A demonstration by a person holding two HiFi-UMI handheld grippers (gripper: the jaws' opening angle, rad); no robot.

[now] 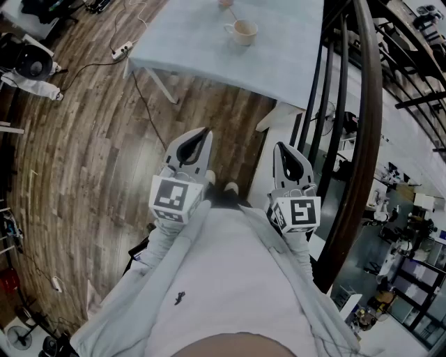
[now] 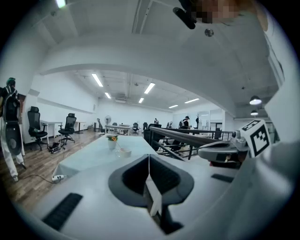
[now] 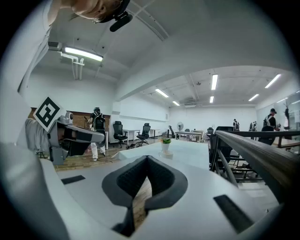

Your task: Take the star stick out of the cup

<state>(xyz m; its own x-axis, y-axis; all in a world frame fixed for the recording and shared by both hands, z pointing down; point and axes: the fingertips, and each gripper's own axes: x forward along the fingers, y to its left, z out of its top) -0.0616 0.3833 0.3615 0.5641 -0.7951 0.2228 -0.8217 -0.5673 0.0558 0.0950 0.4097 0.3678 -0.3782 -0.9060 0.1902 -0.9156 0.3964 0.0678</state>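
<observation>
A pale cup [image 1: 241, 32] stands near the front edge of a light blue table [image 1: 209, 49], far ahead of me. A thin stick [image 1: 232, 14] leans out of it; its star end is too small to make out. In the left gripper view the cup [image 2: 124, 152] is a small shape beside a little flower pot [image 2: 111, 141]. The right gripper view shows the cup [image 3: 166, 152] below the same pot [image 3: 165, 142]. My left gripper [image 1: 203, 132] and right gripper [image 1: 281, 148] are held side by side close to my chest, well short of the table. Both are shut with nothing between the jaws.
A dark stair railing [image 1: 362, 118] runs along my right side. Wooden floor [image 1: 77, 139] lies between me and the table, with a power strip and cable [image 1: 122, 49] near the table's left leg. Office chairs [image 2: 33, 123] and desks stand at the far left.
</observation>
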